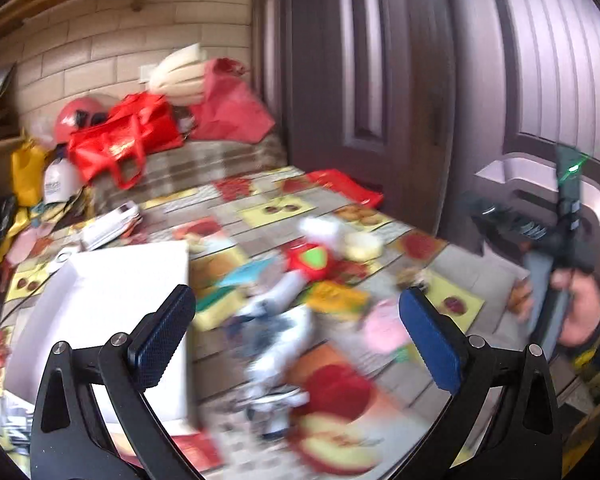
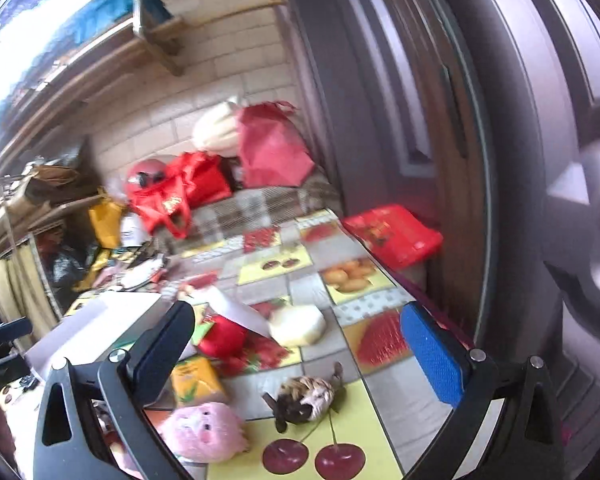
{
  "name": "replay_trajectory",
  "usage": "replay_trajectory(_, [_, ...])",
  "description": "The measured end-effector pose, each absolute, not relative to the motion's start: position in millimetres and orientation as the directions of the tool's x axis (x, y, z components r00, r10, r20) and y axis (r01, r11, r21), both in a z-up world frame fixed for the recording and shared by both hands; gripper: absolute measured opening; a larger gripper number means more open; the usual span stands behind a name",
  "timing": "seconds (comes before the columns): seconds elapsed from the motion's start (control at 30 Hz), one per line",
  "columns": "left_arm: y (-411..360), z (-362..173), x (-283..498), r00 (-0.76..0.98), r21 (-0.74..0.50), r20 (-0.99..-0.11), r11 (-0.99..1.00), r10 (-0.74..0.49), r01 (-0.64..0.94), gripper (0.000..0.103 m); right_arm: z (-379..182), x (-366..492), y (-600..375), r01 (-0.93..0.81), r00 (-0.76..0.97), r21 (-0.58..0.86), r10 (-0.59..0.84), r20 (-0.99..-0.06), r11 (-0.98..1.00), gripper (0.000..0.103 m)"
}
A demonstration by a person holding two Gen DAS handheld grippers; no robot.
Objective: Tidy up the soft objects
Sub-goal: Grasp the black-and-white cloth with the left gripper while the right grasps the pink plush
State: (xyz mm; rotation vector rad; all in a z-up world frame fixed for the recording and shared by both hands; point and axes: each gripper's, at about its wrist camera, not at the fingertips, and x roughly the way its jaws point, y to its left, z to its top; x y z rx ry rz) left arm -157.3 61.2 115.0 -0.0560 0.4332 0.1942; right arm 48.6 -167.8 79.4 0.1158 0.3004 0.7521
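Soft toys lie scattered on a fruit-print tablecloth (image 2: 340, 280). A pink plush (image 2: 204, 432) and a brown bird plush (image 2: 308, 398) sit just below my right gripper (image 2: 296, 348), which is open and empty. Farther off lie a red plush (image 2: 222, 338), a pale yellow soft block (image 2: 298, 324) and an orange pack (image 2: 196, 380). My left gripper (image 1: 296, 336) is open over a blurred white-and-blue toy (image 1: 276, 320), a red-and-green plush (image 1: 310, 262), the pink plush (image 1: 384, 326) and the yellow block (image 1: 364, 244). A white box (image 1: 112, 296) stands at the left.
Red bags (image 1: 128, 140), a red helmet (image 1: 78, 116), a yellow bag (image 1: 26, 172) and papers crowd the table's far end against a tiled wall. A red box (image 2: 392, 234) sits at the right edge by a grey door (image 1: 380, 60). A hand (image 1: 580, 304) holds the other gripper at right.
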Motion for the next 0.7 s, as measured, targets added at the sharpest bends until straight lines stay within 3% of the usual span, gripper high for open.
replay_trajectory(0.17, [91,87,-164,0.827,-0.029,-0.540,0.979,0.153,-0.200,0.103,73,58,-158,-0.696,0.580,0.263,0.739,-0.343,0.668,0.103])
replay_trajectory(0.3, [73,59,-157,0.774,0.024,-0.621,0.990,0.123,-0.138,0.100,44,63,-130,-0.738,0.430,0.280,0.747,-0.507,0.614,0.103])
replay_trajectory(0.5, [63,26,-128,0.673,0.041,-0.731,0.992,0.110,-0.117,0.078,25,36,-86,-0.828,0.373,0.099,0.674,-0.637,0.552,0.103])
replay_trajectory(0.7, [66,13,-109,0.630,0.027,-0.769,0.989,0.113,-0.145,0.078,8,29,-55,-0.847,0.390,-0.022,0.592,-0.706,0.532,0.103])
